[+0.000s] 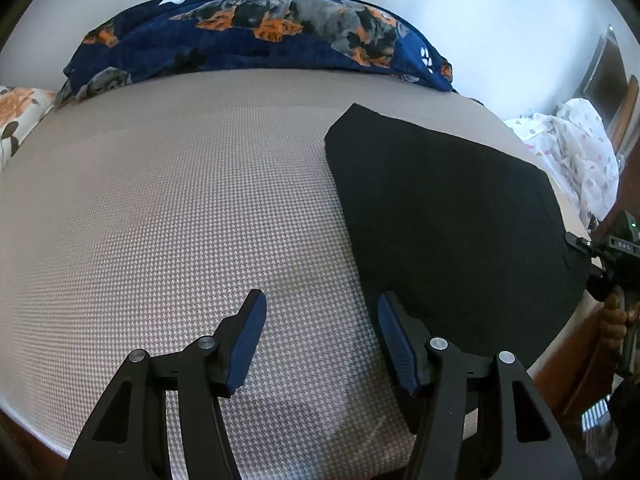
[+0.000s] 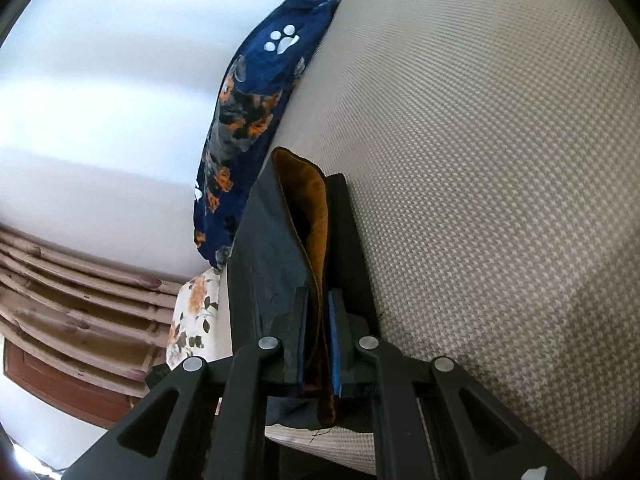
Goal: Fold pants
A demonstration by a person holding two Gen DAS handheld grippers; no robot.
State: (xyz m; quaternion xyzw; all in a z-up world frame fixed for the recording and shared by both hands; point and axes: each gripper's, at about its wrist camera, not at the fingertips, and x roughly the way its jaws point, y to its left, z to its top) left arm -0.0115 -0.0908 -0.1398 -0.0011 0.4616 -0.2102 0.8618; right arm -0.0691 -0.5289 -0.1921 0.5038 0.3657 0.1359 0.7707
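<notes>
On my left wrist view, the left gripper [image 1: 320, 320] hangs over the beige houndstooth-weave bedcover [image 1: 180, 208], its blue-padded fingers [image 1: 248, 340] spread apart with only bare cover between them. The black folded pants [image 1: 448, 216] lie flat on the cover toward two o'clock, their near edge running just beside the right-hand finger. A navy fleece blanket printed with dogs and white paw marks [image 1: 256, 28] is bunched along the far edge at twelve o'clock. At three o'clock I see the right gripper [image 1: 616, 244] at the pants' edge.

On my right wrist view, the right gripper is pinched tight on the pants, a dark outer layer with an orange-brown lining [image 2: 308, 216] standing up between the pads toward twelve o'clock. The navy blanket sits at eleven o'clock, a floral pillow [image 2: 192, 320] at nine.
</notes>
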